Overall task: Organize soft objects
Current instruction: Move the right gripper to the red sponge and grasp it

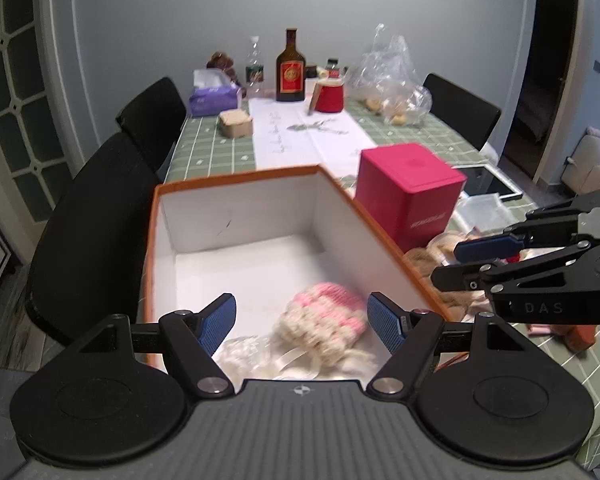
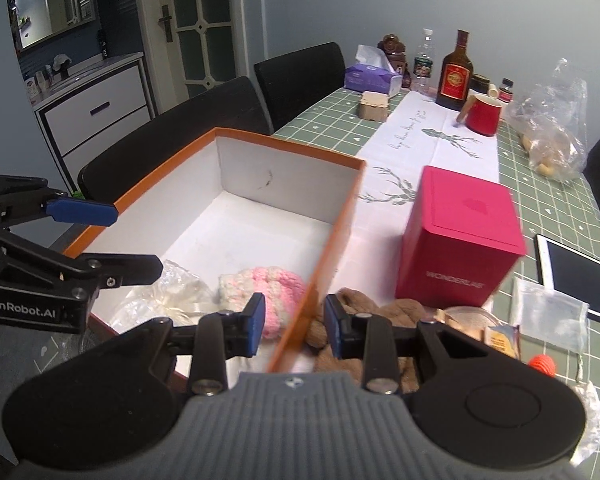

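Observation:
An orange box (image 1: 236, 178) (image 2: 284, 148) with a white inside stands on the table. In it lie a pink and white knitted piece (image 1: 324, 316) (image 2: 276, 284) and a clear bag of white stuff (image 1: 244, 350) (image 2: 172, 300). My left gripper (image 1: 302, 322) (image 2: 136, 242) hangs open just above the knitted piece, its pads clear of it. A brown soft item (image 2: 380, 312) (image 1: 424, 264) lies outside the box's right wall. My right gripper (image 2: 295, 325) (image 1: 470, 262) hovers over that wall and the brown item, its jaws narrowly parted and holding nothing.
A magenta box (image 1: 408, 196) (image 2: 460, 240) stands right of the orange box, with a tablet (image 2: 576, 276) and a clear pouch (image 2: 548, 312) beyond it. A bottle (image 1: 290, 68), red mug (image 2: 482, 116), tissue pack (image 1: 214, 98) and plastic bag (image 2: 552, 136) crowd the far end. Black chairs (image 1: 96, 232) line the left side.

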The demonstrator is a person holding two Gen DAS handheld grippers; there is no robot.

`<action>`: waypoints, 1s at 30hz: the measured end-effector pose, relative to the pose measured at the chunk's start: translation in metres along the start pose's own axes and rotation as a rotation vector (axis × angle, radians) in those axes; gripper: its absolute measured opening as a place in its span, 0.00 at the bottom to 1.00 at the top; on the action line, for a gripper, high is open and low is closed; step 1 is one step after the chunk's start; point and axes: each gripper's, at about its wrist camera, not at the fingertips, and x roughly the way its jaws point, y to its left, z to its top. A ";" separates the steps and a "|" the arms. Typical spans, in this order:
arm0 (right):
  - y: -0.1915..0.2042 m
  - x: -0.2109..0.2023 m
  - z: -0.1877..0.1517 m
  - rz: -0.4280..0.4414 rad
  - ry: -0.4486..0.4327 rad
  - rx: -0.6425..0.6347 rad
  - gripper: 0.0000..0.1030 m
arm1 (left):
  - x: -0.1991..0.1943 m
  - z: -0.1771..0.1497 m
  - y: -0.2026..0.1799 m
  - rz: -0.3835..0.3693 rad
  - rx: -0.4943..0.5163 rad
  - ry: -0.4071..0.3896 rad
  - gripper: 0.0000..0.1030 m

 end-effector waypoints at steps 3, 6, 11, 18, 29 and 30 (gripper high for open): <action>-0.016 -0.014 -0.010 -0.015 -0.012 0.018 0.32 | -0.006 0.003 -0.019 -0.028 0.001 -0.039 0.85; -0.035 -0.029 -0.022 -0.037 -0.021 0.034 0.33 | -0.008 0.004 -0.039 -0.072 0.007 -0.058 0.85; -0.074 -0.054 -0.046 -0.085 -0.030 0.077 0.35 | -0.004 -0.001 -0.078 -0.114 0.065 -0.062 0.85; -0.126 -0.083 -0.090 -0.158 -0.027 0.145 0.36 | 0.015 -0.008 -0.131 -0.143 0.153 -0.042 0.85; -0.178 -0.111 -0.170 -0.261 -0.005 0.215 0.40 | 0.067 -0.030 -0.219 -0.254 0.210 0.089 0.85; -0.180 -0.112 -0.177 -0.266 -0.005 0.215 0.43 | 0.070 -0.031 -0.225 -0.263 0.217 0.095 0.85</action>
